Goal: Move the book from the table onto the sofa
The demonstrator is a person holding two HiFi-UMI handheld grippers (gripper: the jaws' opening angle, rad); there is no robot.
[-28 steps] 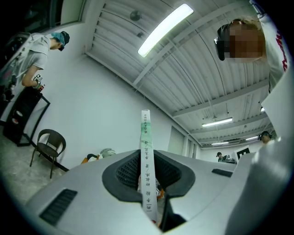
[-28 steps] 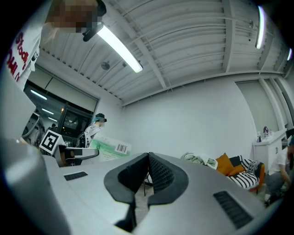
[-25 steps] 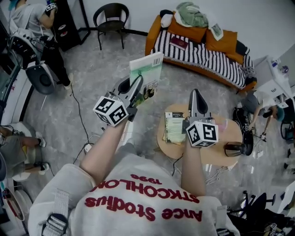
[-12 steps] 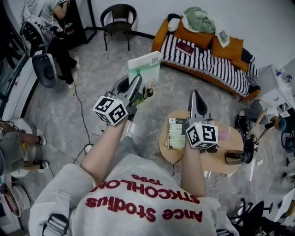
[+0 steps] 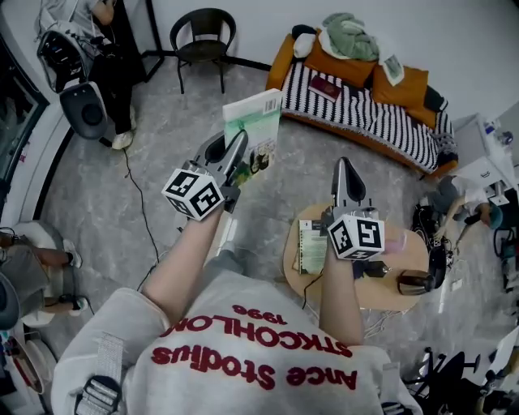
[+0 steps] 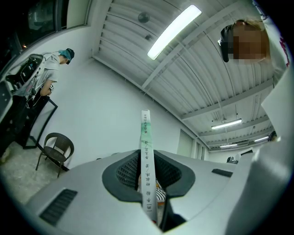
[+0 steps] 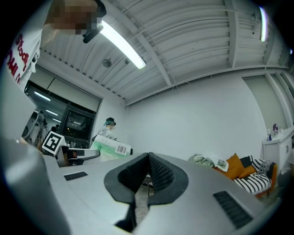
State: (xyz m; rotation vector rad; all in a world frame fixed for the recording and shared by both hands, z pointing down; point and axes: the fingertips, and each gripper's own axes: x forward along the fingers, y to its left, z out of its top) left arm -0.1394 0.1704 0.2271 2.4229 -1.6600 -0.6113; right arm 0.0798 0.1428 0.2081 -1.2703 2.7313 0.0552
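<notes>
My left gripper (image 5: pixel 236 151) is shut on a green-and-white book (image 5: pixel 255 130), held upright on its edge in the air over the grey floor. In the left gripper view the book's spine (image 6: pixel 145 151) stands straight up between the jaws. My right gripper (image 5: pixel 346 174) is shut with nothing in it, held level over the round wooden table (image 5: pixel 405 280); its jaws meet in the right gripper view (image 7: pixel 148 170). The sofa (image 5: pixel 357 97) with a black-and-white striped cover stands ahead at the upper right. A second, green book (image 5: pixel 310 246) lies on the table.
On the sofa lie a dark red book (image 5: pixel 326 86), orange cushions (image 5: pixel 405 85) and a green cloth (image 5: pixel 350 34). A black chair (image 5: pixel 200 32) stands by the far wall. A person (image 5: pixel 81 16) works at the upper left; cables cross the floor.
Both grippers have moved forward across the room with the person; the table has slid back under the right gripper. The book stays in the left gripper's grip.
</notes>
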